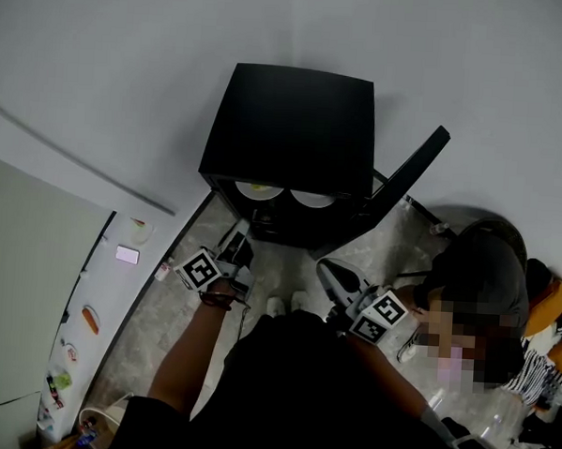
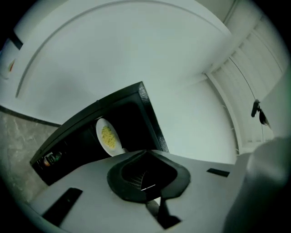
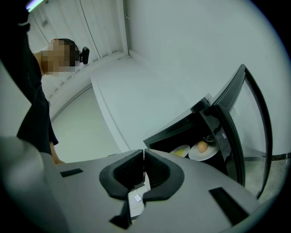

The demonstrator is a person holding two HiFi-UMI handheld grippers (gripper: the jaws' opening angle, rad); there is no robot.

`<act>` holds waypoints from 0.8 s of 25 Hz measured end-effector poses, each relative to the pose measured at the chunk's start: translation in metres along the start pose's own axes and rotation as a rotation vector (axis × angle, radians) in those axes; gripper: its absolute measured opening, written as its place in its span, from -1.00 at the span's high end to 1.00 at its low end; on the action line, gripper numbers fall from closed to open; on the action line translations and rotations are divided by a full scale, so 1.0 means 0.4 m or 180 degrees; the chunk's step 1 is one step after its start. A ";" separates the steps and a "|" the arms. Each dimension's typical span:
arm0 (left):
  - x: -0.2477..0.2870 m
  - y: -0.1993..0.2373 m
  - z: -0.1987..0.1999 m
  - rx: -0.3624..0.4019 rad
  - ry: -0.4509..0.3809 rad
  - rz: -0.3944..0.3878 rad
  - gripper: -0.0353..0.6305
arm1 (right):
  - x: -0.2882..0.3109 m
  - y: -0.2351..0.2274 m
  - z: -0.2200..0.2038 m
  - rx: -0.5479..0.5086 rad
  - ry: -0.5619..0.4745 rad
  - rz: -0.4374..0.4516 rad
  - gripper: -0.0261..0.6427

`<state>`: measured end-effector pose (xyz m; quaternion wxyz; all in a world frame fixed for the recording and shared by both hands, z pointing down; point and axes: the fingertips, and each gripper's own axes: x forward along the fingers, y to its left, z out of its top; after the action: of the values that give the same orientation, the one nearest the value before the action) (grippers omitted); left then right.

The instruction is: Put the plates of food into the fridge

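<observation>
Head view: fridge [image 1: 291, 126] on speckled floor [image 1: 163, 316]

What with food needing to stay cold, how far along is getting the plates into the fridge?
Done: the plate of yellow food and the plate with something egg-like sit inside the fridge. In hand: nothing; the left gripper and right gripper are shut and empty. Left: the door stands open, so probably closing it.

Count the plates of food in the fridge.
2: plate of yellow food at the left inside the open fridge, plate with a round brown item at its right. Others may be hidden.
</observation>
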<state>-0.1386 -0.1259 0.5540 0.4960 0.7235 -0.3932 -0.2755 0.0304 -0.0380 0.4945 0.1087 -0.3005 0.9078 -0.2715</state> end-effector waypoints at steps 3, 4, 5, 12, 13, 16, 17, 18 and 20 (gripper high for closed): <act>-0.020 -0.045 -0.031 0.0690 0.0221 -0.0013 0.82 | 0.006 0.008 -0.003 -0.0064 0.0039 -0.0001 0.83; -0.023 -0.065 -0.046 0.0905 0.0303 -0.0032 0.82 | 0.008 0.009 -0.002 -0.0083 0.0045 0.0005 0.83; -0.025 -0.086 -0.059 0.1102 0.0370 -0.0052 0.82 | 0.010 0.009 0.000 -0.0101 0.0047 0.0015 0.83; -0.051 -0.214 -0.117 0.2071 0.0464 -0.0170 0.82 | 0.023 0.030 0.012 -0.0185 0.0051 0.0094 0.83; -0.054 -0.229 -0.123 0.2172 0.0460 -0.0178 0.82 | 0.022 0.031 0.012 -0.0208 0.0067 0.0103 0.83; -0.064 -0.281 -0.130 0.2427 0.0423 -0.0215 0.82 | 0.029 0.031 0.016 -0.0192 0.0075 0.0119 0.83; -0.066 -0.297 -0.134 0.2533 0.0418 -0.0247 0.82 | 0.033 0.030 0.018 -0.0189 0.0079 0.0127 0.83; -0.068 -0.313 -0.139 0.2646 0.0418 -0.0279 0.82 | 0.036 0.032 0.022 -0.0182 0.0070 0.0144 0.83; -0.073 -0.337 -0.150 0.2830 0.0419 -0.0304 0.82 | 0.039 0.039 0.028 -0.0164 0.0051 0.0187 0.83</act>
<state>-0.0673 -0.0445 0.4495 0.1478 0.8996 -0.4071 -0.0558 0.0143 -0.0417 0.4759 0.1017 -0.2743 0.9238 -0.2472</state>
